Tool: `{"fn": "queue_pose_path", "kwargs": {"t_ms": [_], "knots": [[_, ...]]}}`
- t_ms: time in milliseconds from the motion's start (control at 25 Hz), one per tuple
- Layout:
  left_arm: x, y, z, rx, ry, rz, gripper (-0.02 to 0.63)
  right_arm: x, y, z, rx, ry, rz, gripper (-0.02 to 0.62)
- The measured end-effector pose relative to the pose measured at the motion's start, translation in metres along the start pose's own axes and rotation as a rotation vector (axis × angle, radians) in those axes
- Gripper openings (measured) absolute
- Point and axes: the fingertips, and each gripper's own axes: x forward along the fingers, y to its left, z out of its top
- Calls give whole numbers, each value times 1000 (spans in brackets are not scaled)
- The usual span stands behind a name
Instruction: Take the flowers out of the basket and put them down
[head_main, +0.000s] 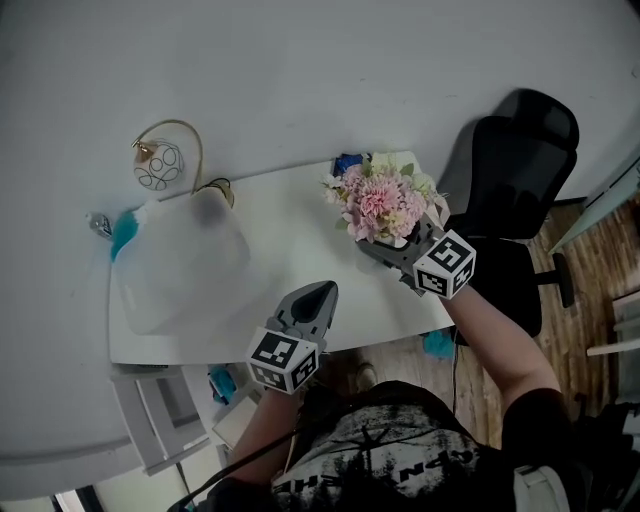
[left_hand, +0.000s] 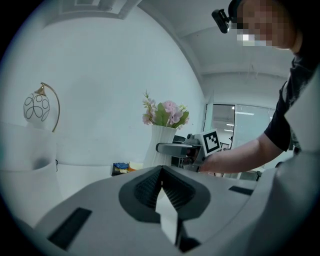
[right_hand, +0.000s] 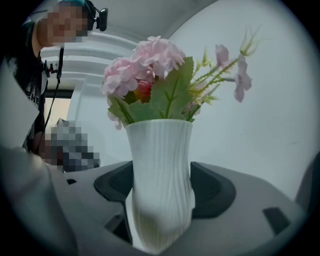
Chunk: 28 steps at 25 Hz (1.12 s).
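Pink flowers (head_main: 382, 203) with green leaves stand upright in a white ribbed vase (right_hand: 161, 170). My right gripper (head_main: 392, 247) is shut on the vase's lower body at the table's right side. The left gripper view shows the same vase (left_hand: 163, 141) with the right gripper (left_hand: 175, 148) clamped on it from the side. Whether the vase's base touches the table is hidden. The white basket (head_main: 178, 262) sits on the left half of the table, blurred. My left gripper (head_main: 324, 292) hovers at the table's front edge, shut and empty, its jaws meeting in the left gripper view (left_hand: 161, 173).
A gold-arc lamp with a patterned globe (head_main: 160, 166) stands at the white table's (head_main: 290, 225) back left. Small blue items (head_main: 347, 160) lie at the far edge behind the flowers. A black office chair (head_main: 515, 170) is to the right, a teal object (head_main: 124, 236) at the left edge.
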Motion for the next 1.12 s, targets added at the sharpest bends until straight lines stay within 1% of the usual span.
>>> {"fn": "queue_pose_path", "kwargs": {"t_ms": [280, 480, 600, 880, 1120], "knots": [[2, 1, -26, -38, 50, 2, 14, 0, 5, -46, 25, 8, -16, 354], [7, 2, -47, -47, 98, 5, 14, 0, 7, -76, 0, 21, -30, 354], [8, 3, -57, -54, 119, 5, 14, 3, 5, -90, 26, 14, -39, 354], [10, 8, -74, -79, 150, 12, 14, 5, -2, -105, 47, -11, -81, 354], [13, 4, -81, -88, 162, 2, 14, 3, 0, -110, 40, -32, -93, 354]]}}
